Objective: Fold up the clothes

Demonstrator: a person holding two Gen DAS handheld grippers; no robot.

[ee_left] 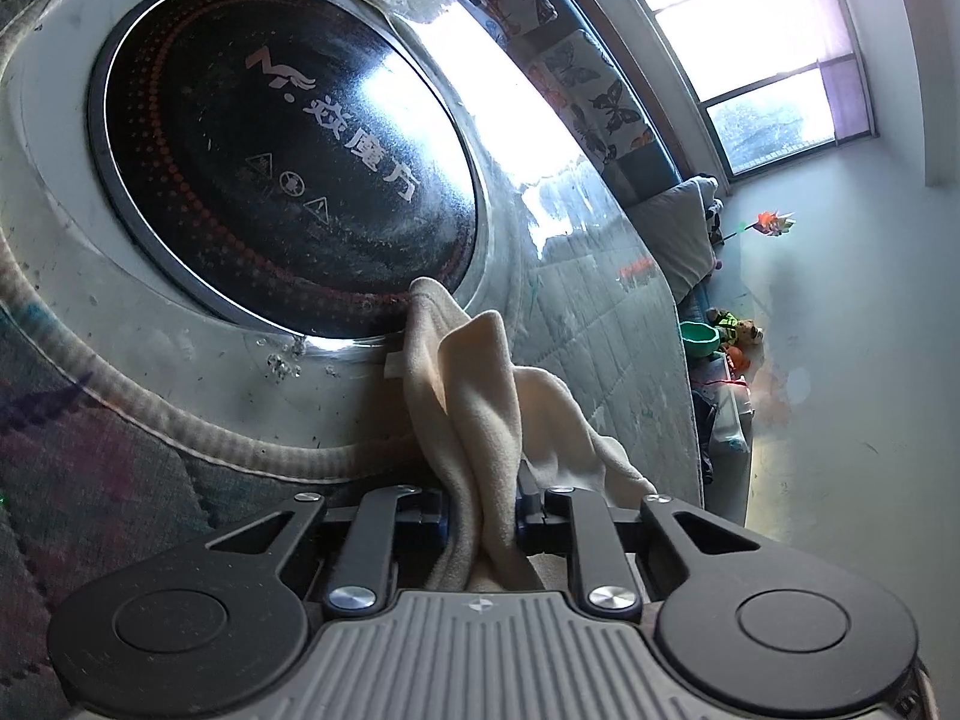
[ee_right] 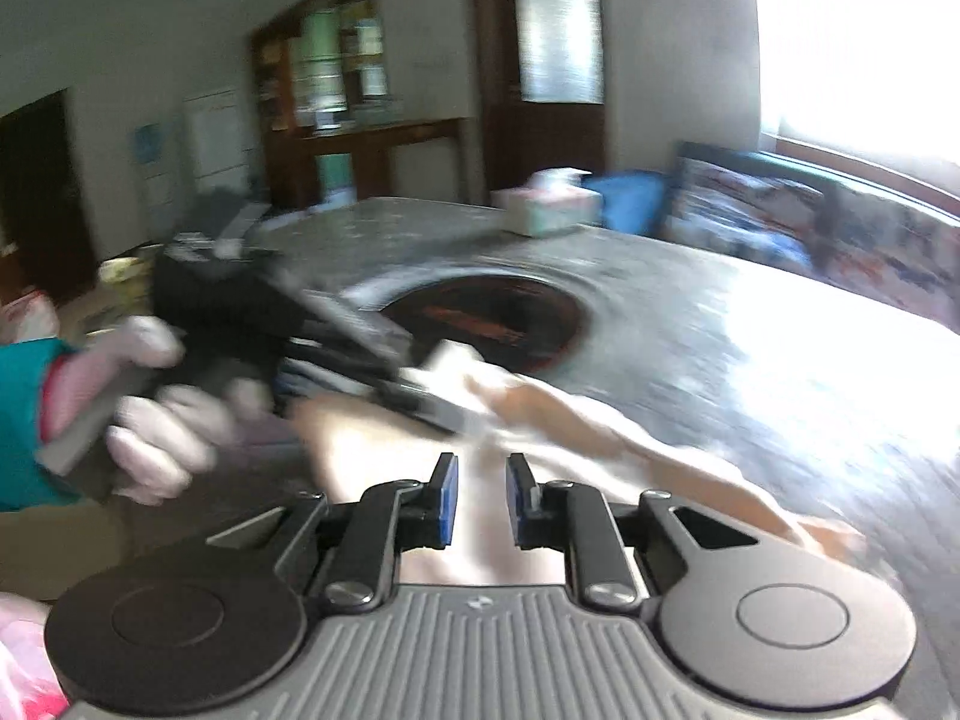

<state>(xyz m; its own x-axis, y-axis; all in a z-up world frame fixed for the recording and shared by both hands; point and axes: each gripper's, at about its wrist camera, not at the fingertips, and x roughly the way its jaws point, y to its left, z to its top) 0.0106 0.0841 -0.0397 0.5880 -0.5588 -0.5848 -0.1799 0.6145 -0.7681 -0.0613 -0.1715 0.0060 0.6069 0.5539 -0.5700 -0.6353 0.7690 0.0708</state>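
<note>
A cream fleece garment (ee_left: 480, 420) is bunched between the fingers of my left gripper (ee_left: 480, 510), which is shut on it and holds it up over the table. In the blurred right wrist view the same garment (ee_right: 570, 420) lies spread on the table in front of my right gripper (ee_right: 482, 498). The right gripper's jaws stand a little apart with nothing between them. The left gripper (ee_right: 420, 402), held by a white-gloved hand (ee_right: 162, 420), shows at the left, clamped on the garment's edge.
The table (ee_left: 600, 330) has a quilted cover and a round black induction cooktop (ee_left: 288, 168) set in a pale ring. A tissue box (ee_right: 549, 204) stands at the far side. A butterfly-print sofa (ee_left: 576, 78) and a window lie beyond. Toys (ee_left: 729, 336) sit by the wall.
</note>
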